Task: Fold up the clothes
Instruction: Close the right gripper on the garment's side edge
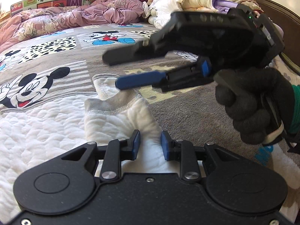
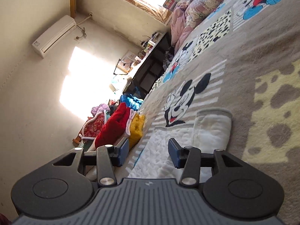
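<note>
The right tongs (image 1: 114,71) are smeared by motion in the left wrist view, the upper black finger most of all. The white quilted garment (image 1: 56,131) runs under the left tongs (image 1: 150,144), so whether their pads press on its cloth cannot be told; its near part is hidden by the tool's body. The gloved hand (image 1: 249,108) is cut off at the right edge (wrist unseen). The shelf clutter (image 2: 148,43) is too small to identify
</note>
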`<state>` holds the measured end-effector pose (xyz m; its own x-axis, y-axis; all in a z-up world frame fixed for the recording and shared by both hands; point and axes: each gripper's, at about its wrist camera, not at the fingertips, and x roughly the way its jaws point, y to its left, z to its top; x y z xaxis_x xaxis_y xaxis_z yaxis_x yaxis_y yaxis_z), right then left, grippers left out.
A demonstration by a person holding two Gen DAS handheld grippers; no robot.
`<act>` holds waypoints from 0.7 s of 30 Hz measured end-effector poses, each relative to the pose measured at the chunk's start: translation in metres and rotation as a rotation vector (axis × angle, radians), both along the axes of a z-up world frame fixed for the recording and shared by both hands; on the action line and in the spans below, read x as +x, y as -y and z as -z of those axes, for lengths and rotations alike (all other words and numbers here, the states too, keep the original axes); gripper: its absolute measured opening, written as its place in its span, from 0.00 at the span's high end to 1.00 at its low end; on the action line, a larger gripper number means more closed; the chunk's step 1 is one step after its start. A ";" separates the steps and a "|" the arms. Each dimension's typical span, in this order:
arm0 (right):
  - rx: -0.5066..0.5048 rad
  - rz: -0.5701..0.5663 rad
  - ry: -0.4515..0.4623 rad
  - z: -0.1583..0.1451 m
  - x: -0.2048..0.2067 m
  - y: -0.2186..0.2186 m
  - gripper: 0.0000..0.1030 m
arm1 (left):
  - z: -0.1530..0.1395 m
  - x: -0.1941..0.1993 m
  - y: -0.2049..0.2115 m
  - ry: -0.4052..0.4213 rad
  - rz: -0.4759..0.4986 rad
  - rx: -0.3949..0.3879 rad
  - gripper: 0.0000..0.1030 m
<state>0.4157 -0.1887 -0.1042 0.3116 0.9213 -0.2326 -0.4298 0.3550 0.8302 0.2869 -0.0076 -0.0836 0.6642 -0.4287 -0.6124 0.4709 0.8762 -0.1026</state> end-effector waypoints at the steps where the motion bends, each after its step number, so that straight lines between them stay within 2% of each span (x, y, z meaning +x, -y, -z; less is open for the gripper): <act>1: -0.048 0.015 -0.023 0.006 0.000 -0.003 0.54 | -0.001 -0.001 0.000 0.003 -0.002 -0.002 0.76; 2: -0.059 0.035 -0.050 0.013 0.001 -0.004 0.56 | -0.001 -0.001 0.000 0.007 -0.003 -0.003 0.76; 5: -0.002 0.102 -0.125 0.031 0.002 0.002 0.64 | -0.008 -0.007 -0.004 0.014 0.005 -0.024 0.69; 7: -0.017 0.112 -0.111 0.033 0.000 0.002 0.68 | -0.012 -0.015 -0.006 0.024 0.030 -0.031 0.59; 11: -0.020 0.128 -0.117 0.038 -0.004 0.002 0.72 | -0.020 -0.039 -0.007 0.067 0.112 -0.008 0.59; 15: -0.014 0.149 -0.146 0.045 -0.004 0.005 0.86 | -0.023 -0.067 -0.005 0.106 0.226 0.019 0.59; 19: -0.019 0.168 -0.171 0.050 -0.003 0.004 1.00 | -0.001 -0.084 0.007 0.109 0.276 0.157 0.59; 21: -0.023 0.171 -0.175 0.051 -0.003 0.002 1.00 | 0.008 -0.086 0.008 0.115 0.263 0.145 0.59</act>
